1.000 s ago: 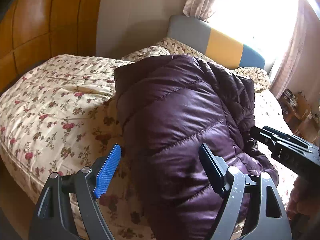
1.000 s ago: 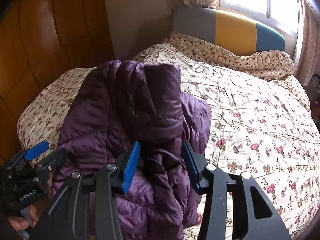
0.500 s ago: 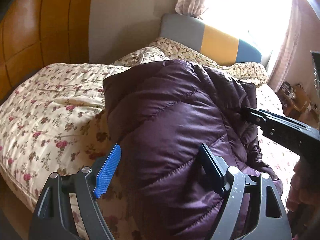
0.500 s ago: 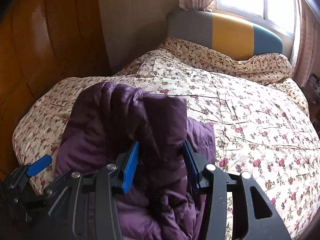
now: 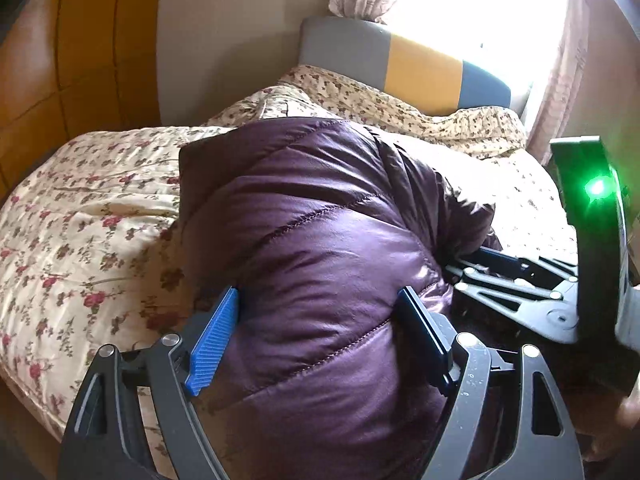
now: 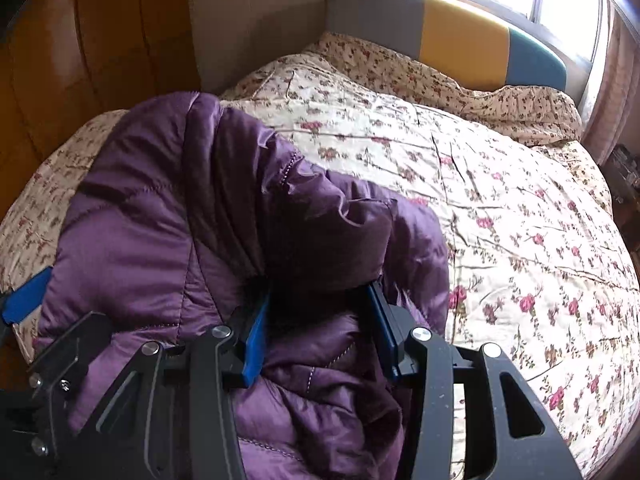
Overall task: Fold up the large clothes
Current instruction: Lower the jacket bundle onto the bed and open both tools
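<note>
Item 1, purple quilted puffer jacket [image 5: 320,248]: lying bunched on my bed's floral quilt [image 5: 80,240], near its left edge, a thick fold rising between my 2 tools.

Item 2, left gripper [image 5: 320,344]: I am spreading it wide around a padded bulge of the jacket, blue pad [image 5: 212,344] touching the fabric; whether it is squeezing, I cannot tell.

Item 3, right gripper [image 6: 320,332]: I am clenching it on a bunched fold of the jacket, both pads sunk into fabric.

Item 4, grey, yellow and blue headboard [image 6: 460,40]: standing beyond the quilt, under the window.
</note>
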`<state>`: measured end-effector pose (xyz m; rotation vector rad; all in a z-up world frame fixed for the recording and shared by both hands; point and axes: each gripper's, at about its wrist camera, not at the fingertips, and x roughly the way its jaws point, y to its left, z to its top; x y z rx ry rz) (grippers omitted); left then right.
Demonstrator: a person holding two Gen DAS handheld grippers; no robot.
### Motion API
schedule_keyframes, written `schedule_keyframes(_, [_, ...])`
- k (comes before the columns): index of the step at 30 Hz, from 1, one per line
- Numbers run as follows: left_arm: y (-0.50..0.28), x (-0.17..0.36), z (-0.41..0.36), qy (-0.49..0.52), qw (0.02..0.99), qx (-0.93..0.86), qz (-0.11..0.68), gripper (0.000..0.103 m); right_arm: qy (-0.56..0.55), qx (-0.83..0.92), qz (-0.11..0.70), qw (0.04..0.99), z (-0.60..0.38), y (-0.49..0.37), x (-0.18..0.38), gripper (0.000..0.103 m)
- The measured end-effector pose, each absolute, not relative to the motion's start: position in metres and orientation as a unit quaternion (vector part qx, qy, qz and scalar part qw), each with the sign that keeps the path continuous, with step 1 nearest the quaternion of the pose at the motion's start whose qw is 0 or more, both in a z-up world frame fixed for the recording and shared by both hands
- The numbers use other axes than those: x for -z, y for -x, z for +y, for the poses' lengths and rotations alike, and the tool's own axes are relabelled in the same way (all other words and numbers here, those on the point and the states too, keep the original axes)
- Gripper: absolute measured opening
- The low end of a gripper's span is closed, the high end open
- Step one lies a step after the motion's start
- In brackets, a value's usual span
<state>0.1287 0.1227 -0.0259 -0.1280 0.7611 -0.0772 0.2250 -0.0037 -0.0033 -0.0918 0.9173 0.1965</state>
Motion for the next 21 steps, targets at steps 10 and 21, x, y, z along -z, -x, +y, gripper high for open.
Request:
schedule_keyframes(10, [-0.130,0.047,0.115,0.048,0.928,0.037,0.367,0.080,0.021,-0.111,0.431,0.895,-0.014,-0.223,0.030,0.043])
schedule_keyframes(21, [-0.126,0.053,0.120,0.072,0.933,0.025,0.353,0.086,-0.001,-0.119,0.406,0.906,-0.020,-0.215,0.029,0.045])
